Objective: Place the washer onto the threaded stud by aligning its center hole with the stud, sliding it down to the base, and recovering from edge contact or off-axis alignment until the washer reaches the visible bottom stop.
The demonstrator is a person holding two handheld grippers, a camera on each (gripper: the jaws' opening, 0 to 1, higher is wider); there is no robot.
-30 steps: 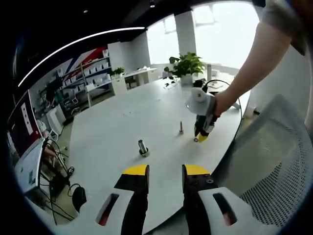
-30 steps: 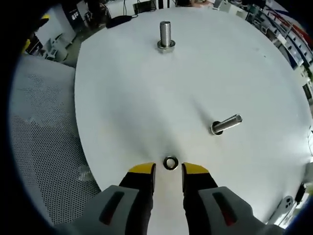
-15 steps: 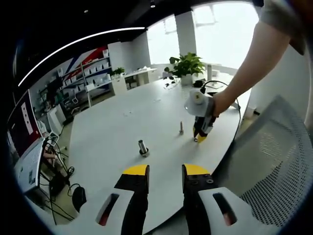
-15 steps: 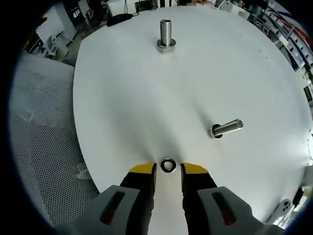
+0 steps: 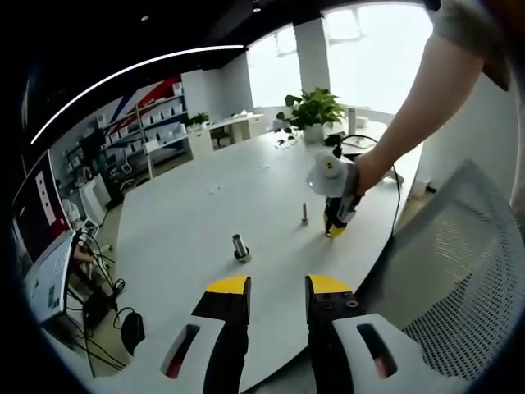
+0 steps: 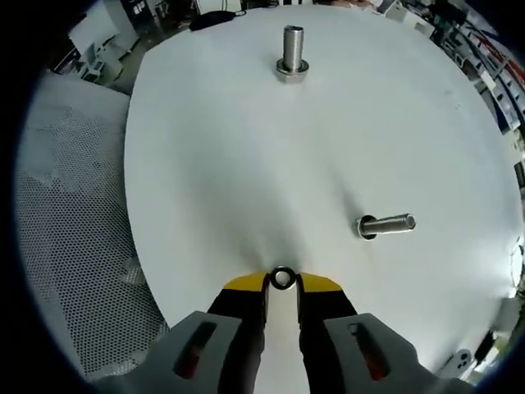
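A potted plant point(image 5: 312, 109) stands beyond a mesh chair point(image 5: 459, 271).

Setting: we record an open-plan office or lab space. Evidence, left gripper view: a large white round-edged table point(image 5: 205, 213) across the middle; a potted plant point(image 5: 312, 109) at its far end, upper centre; shelving with small white boxes point(image 5: 156, 123) along the wall at upper left; a monitor point(image 5: 45, 246) at the left edge, with cables point(image 5: 102, 308) on the floor beneath; bright windows point(image 5: 361, 49) at upper right; a mesh-backed office chair point(image 5: 459, 271) at lower right. We cannot read any signage.
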